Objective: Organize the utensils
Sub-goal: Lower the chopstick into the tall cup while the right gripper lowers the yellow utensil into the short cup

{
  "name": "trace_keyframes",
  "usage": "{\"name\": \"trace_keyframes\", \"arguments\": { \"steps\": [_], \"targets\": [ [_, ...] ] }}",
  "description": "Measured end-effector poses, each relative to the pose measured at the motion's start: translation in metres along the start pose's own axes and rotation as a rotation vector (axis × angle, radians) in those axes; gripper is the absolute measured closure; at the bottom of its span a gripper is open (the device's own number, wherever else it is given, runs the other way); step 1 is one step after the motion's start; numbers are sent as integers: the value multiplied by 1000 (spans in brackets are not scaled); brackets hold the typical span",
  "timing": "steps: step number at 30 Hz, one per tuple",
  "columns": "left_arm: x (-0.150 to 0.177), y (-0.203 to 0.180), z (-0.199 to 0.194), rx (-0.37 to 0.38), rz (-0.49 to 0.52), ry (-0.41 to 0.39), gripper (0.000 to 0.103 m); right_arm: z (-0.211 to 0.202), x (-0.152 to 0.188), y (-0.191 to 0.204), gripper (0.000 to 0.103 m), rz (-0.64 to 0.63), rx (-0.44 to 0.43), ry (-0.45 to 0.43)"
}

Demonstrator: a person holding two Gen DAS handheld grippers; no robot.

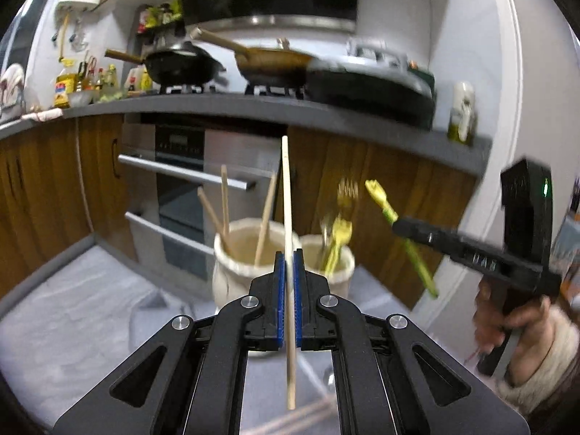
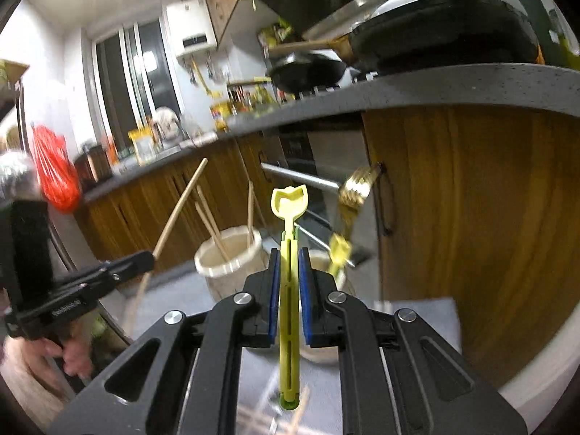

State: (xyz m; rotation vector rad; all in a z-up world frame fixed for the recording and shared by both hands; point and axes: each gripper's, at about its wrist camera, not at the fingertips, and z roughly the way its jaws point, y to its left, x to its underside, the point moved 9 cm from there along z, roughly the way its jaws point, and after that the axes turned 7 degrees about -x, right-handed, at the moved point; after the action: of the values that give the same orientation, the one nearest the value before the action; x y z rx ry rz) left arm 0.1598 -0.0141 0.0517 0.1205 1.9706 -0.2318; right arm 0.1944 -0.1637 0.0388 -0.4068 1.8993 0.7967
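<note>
Wooden chopstick (image 1: 288, 217) upright in left gripper (image 1: 288, 272); right gripper (image 2: 290, 272) clamps yellow-green utensil (image 2: 289, 290).

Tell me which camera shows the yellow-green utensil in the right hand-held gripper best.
The right wrist view: the yellow-green utensil runs up the centre between the blue pads of the right hand-held gripper, sharp from notched tip to lower end. The left wrist view shows it small, blurred, slanting at the right edge, its middle hidden by the gripper.
</note>
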Motion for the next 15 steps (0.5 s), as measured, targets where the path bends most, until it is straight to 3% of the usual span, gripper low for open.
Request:
{"name": "trace_keyframes", "arguments": {
  "steps": [6,15],
  "targets": [
    [-29,18,26,47,-120,-77,98,30,-19,-11,93,111,-85,-70],
    [-48,25,55,54,-168,-163,98,64,-28,-14,93,63,-64,-132]
  ]
}}
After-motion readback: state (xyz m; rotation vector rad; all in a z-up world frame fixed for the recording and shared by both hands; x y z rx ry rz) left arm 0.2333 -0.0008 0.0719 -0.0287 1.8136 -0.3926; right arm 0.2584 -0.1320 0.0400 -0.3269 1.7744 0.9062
